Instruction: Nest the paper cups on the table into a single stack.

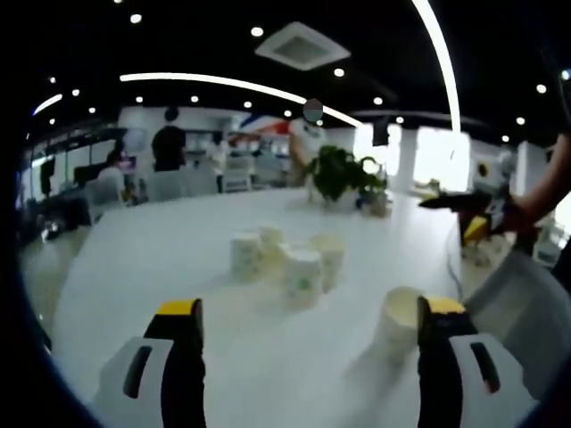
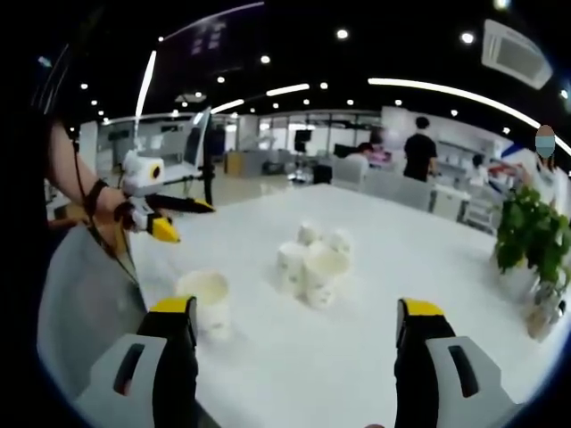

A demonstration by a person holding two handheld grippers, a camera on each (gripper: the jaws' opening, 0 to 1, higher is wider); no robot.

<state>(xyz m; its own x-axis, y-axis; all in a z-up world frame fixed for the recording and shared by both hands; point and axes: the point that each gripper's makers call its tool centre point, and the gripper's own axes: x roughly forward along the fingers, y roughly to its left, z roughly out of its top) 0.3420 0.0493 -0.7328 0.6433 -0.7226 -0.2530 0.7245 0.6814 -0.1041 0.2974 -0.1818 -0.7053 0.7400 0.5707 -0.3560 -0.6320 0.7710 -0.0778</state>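
Observation:
Several white paper cups stand clustered (image 1: 294, 263) mid-table on the white table (image 1: 161, 267); the right gripper view shows the same cluster (image 2: 312, 263). A single cup (image 1: 399, 321) stands apart, just inside my left gripper's right jaw, and shows near the right gripper's left jaw (image 2: 205, 301). My left gripper (image 1: 308, 308) is open and holds nothing, short of the cluster. My right gripper (image 2: 294, 308) is also open and holds nothing. Each gripper appears in the other's view, held by a hand: the right gripper (image 1: 457, 214) and the left gripper (image 2: 192, 223).
A potted plant (image 1: 343, 174) stands at the table's far side, at the right edge of the right gripper view (image 2: 535, 236). A grey chair (image 1: 526, 303) sits beside the table edge. People, desks and chairs fill the office background.

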